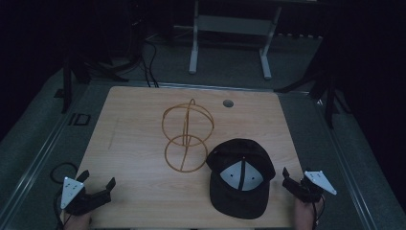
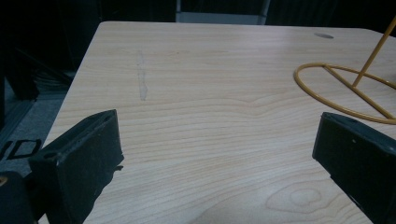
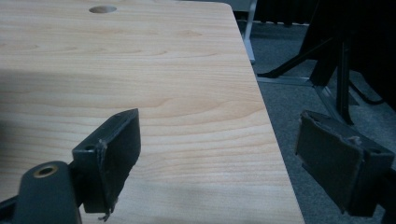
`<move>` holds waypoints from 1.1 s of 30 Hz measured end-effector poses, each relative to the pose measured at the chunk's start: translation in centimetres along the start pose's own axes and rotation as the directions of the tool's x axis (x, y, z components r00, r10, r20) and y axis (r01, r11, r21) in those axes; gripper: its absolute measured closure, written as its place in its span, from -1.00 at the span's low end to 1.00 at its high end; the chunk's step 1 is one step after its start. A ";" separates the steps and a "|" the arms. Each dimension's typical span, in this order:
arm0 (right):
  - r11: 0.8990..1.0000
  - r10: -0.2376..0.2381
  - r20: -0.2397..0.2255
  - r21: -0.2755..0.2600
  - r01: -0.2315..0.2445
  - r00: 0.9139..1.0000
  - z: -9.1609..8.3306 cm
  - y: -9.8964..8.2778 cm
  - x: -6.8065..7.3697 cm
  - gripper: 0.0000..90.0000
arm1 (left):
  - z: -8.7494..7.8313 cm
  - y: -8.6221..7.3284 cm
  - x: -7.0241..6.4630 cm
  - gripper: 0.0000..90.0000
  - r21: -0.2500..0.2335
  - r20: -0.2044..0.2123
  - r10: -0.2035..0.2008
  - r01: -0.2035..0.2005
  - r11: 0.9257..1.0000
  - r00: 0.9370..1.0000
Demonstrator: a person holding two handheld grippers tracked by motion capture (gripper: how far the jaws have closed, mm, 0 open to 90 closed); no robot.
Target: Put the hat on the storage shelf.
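- Left gripper (image 1: 98, 184), jaws spread wide and empty, sits at the table's (image 1: 134, 143) near left corner.
- Right gripper (image 1: 293, 178), jaws likewise apart, hovers just beside the black cap (image 1: 239, 177).
- Yellow wire stand (image 1: 186, 136) rises behind the cap, mid-table.

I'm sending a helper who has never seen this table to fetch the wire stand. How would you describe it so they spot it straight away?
Look at the light wooden table; near its middle stands the wire stand, just behind and left of the black cap. It is the only yellow thing there: thin hoops on a flat ring base, see-through rather than solid.
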State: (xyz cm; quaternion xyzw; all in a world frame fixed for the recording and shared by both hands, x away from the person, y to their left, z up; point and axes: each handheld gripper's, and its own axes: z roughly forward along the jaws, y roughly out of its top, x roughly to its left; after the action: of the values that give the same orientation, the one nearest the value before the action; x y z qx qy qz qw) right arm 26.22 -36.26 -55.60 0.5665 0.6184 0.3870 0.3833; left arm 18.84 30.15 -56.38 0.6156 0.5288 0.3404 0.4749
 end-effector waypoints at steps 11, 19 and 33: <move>0.999 0.039 -0.175 0.015 -0.036 0.984 -3.0 5.3 0.1 -0.68 | 0.1 0.1 -0.2 -0.96 0.007 0.034 0.006 -0.006 1.000 0.999; 0.997 -0.037 -0.301 -0.070 0.017 0.953 -6.4 10.6 2.1 -0.69 | 0.1 0.1 -0.3 -0.96 0.013 0.042 0.002 -0.003 1.000 0.999; 0.980 -0.158 -0.526 0.018 0.197 0.836 -4.9 12.0 7.0 -0.73 | 0.1 0.2 -0.6 -0.96 0.018 0.075 -0.010 0.008 1.000 0.997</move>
State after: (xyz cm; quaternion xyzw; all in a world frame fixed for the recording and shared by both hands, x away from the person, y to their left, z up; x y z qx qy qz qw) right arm 26.13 -28.74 -42.84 0.3939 0.7624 0.4664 0.2149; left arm 18.85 29.54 -56.14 0.6298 0.5163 0.3101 0.4906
